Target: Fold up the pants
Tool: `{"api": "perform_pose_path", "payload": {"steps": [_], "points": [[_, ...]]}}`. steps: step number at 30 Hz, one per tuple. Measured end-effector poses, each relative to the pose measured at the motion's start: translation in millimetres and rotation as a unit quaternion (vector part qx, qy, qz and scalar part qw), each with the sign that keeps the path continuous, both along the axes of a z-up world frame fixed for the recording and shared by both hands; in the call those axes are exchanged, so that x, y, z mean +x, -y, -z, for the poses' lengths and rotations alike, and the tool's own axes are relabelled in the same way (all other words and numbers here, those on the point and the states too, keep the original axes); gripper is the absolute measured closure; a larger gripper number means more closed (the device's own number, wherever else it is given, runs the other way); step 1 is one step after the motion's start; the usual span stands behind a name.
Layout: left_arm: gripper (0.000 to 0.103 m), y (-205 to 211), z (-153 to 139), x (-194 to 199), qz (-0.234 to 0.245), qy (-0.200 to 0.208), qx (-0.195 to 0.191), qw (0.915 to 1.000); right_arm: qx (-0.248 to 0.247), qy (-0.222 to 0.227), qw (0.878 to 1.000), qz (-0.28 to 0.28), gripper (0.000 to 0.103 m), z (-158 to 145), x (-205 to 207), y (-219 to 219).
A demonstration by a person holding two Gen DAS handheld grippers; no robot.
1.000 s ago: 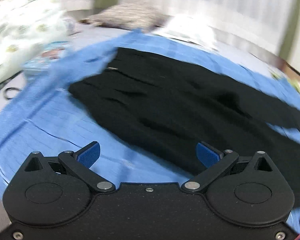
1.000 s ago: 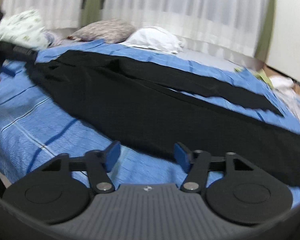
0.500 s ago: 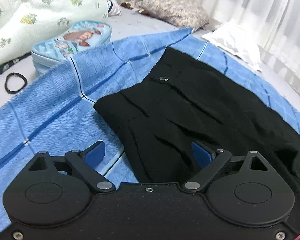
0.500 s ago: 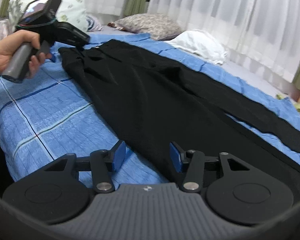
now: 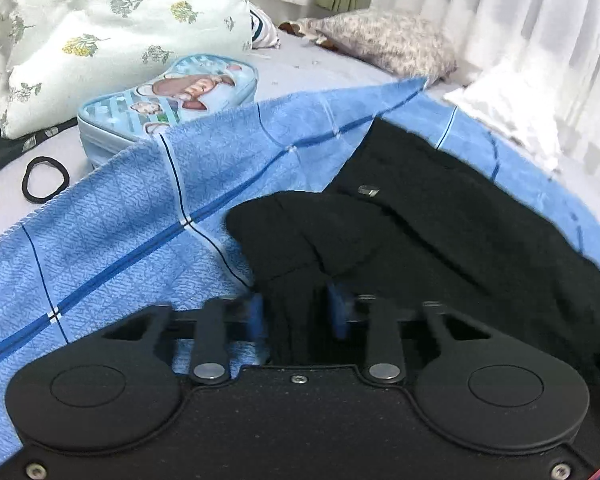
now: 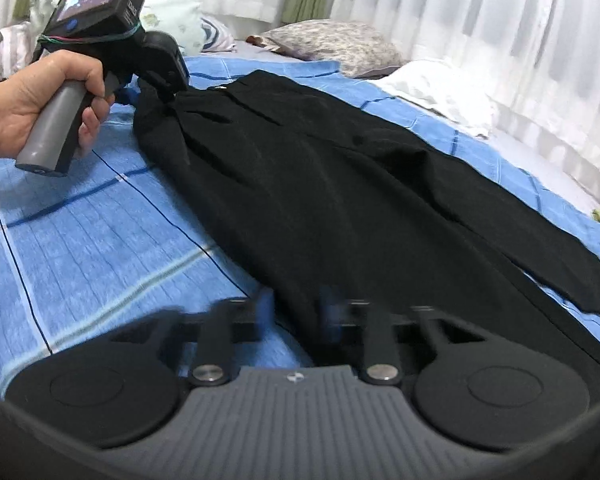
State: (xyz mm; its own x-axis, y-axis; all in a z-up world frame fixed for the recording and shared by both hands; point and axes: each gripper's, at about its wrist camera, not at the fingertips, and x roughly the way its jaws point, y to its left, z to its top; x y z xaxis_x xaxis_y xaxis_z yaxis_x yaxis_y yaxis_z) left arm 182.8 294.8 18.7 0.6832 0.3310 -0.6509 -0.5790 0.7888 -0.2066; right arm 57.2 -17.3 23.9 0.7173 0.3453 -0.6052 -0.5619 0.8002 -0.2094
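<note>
Black pants (image 6: 340,184) lie spread lengthwise on a blue checked blanket (image 6: 100,240) covering a bed, waistband toward ten o'clock in the right wrist view and the legs running off toward four o'clock, one leg overlapping the other; flat and stretched out like this, the cloth is set up to be lifted by one long edge and folded over on itself. In the left wrist view the waistband corner sits at the centre, bunched into a small hump, with a metal clasp (image 5: 368,190) just beyond it at one o'clock. The left gripper (image 5: 296,316) has just been closing, and its blue pads now pinch that waistband corner, black fabric filling the gap between them. The right gripper (image 6: 296,312) has likewise just been closing; its blurred pads appear to clamp the near edge of the pants farther down the leg, so the two grips likely share the same side of the garment for one even lift. A person's left hand (image 6: 32,100) at nine o'clock holds the left gripper's handle, angled down onto the cloth. Around the blanket, at eleven o'clock in the left view, rest a cartoon-printed pouch (image 5: 168,100), a black hair tie (image 5: 46,180) and a floral pillow (image 5: 112,32); white curtains (image 6: 480,20) hang behind the bed.
</note>
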Motion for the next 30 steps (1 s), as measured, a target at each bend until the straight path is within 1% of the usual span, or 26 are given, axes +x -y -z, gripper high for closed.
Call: {"api": "perform_pose_path", "payload": {"steps": [1, 2, 3, 5, 9, 11, 13, 15, 17, 19, 22, 27, 29, 30], "points": [[0.090, 2, -4, -3, -0.003, 0.000, 0.012, 0.9999, -0.002, 0.001, 1.000, -0.001, 0.093, -1, 1, -2], [0.090, 4, -9, -6, -0.004, 0.001, 0.029, 0.9996, -0.006, 0.004, 1.000, -0.005, 0.097, -2, -1, -3], [0.090, 6, -14, -9, -0.002, 0.004, 0.041, 0.9992, -0.008, 0.009, 1.000, -0.008, 0.099, -4, -3, -3], [0.090, 8, -25, -17, 0.003, 0.009, 0.058, 0.9983, -0.007, 0.015, 1.000, -0.015, 0.099, -9, -11, 0], [0.091, 15, -45, -33, 0.005, 0.007, 0.092, 0.9957, 0.013, 0.013, 0.999, -0.030, 0.100, -28, -29, 7], [0.091, 19, -54, -42, 0.006, 0.002, 0.104, 0.9946, 0.023, 0.016, 0.999, -0.031, 0.100, -38, -37, 11], [0.091, 21, -60, -56, 0.005, 0.000, 0.106, 0.9944, 0.037, 0.013, 0.999, -0.031, 0.100, -48, -45, 17], [0.091, 23, -66, -72, 0.006, 0.001, 0.108, 0.9942, 0.054, -0.005, 0.998, -0.031, 0.100, -57, -48, 22], [0.091, 23, -70, -88, 0.008, -0.001, 0.112, 0.9937, 0.069, -0.025, 0.997, -0.037, 0.100, -60, -56, 28], [0.091, 24, -67, -102, 0.009, -0.006, 0.110, 0.9938, 0.077, -0.037, 0.995, -0.043, 0.099, -58, -65, 33], [0.090, 24, -52, -118, 0.005, -0.020, 0.104, 0.9943, 0.074, -0.049, 0.995, -0.044, 0.099, -48, -75, 36], [0.089, 26, -21, -116, 0.000, -0.057, 0.111, 0.9922, 0.072, -0.081, 0.993, -0.040, 0.099, -29, -79, 41], [0.086, 28, -13, -113, -0.002, -0.070, 0.113, 0.9911, 0.071, -0.086, 0.993, -0.040, 0.097, -24, -79, 44], [0.080, 29, -11, -112, -0.005, -0.077, 0.116, 0.9902, 0.072, -0.087, 0.993, -0.040, 0.093, -23, -80, 46]]}}
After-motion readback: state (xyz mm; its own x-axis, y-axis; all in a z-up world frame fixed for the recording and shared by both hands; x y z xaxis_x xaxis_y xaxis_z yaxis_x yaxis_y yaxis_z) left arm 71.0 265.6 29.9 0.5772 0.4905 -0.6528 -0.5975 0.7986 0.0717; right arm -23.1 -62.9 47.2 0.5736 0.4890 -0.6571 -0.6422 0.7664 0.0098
